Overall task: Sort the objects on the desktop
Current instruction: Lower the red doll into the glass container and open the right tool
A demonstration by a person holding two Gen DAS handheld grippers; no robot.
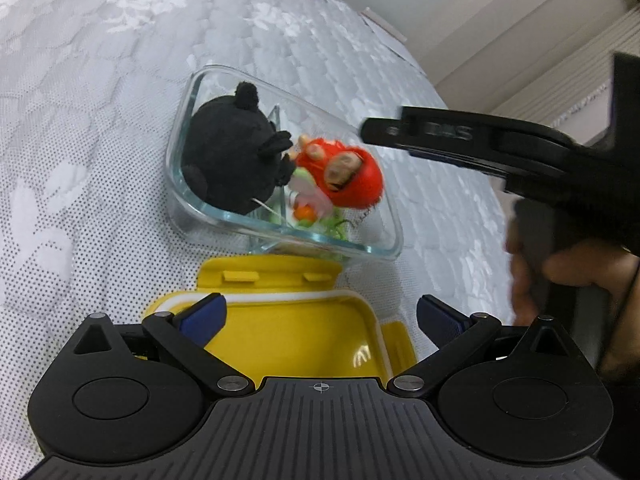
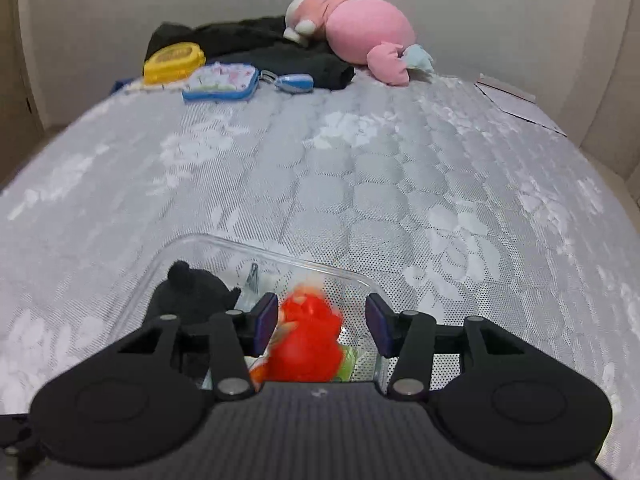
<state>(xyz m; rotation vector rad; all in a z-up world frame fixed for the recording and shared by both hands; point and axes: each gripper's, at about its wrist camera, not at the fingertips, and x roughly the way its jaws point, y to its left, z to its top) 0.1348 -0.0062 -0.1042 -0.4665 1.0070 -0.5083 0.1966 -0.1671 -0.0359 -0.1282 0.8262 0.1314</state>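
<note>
This is a bedroom in a home. A grey quilted mattress with flower pattern (image 2: 360, 168) fills the room, and a big pink plush toy (image 2: 360, 28) lies by the pale wall (image 2: 100, 0).

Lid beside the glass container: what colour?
Yellow lid, white seal; clearest in left wrist view.

Bare mattress (image 2: 360, 184) open beyond glass container (image 1: 384, 216), yellow lid (image 1: 288, 320) blocking its near side

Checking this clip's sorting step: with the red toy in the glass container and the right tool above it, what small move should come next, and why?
Probably lift the right tool up and away. The red plush toy already sits in the glass container beside the black plush, and the pads appear apart from it, so nothing seems left to hold. The yellow lid lies under the left tool.
</note>
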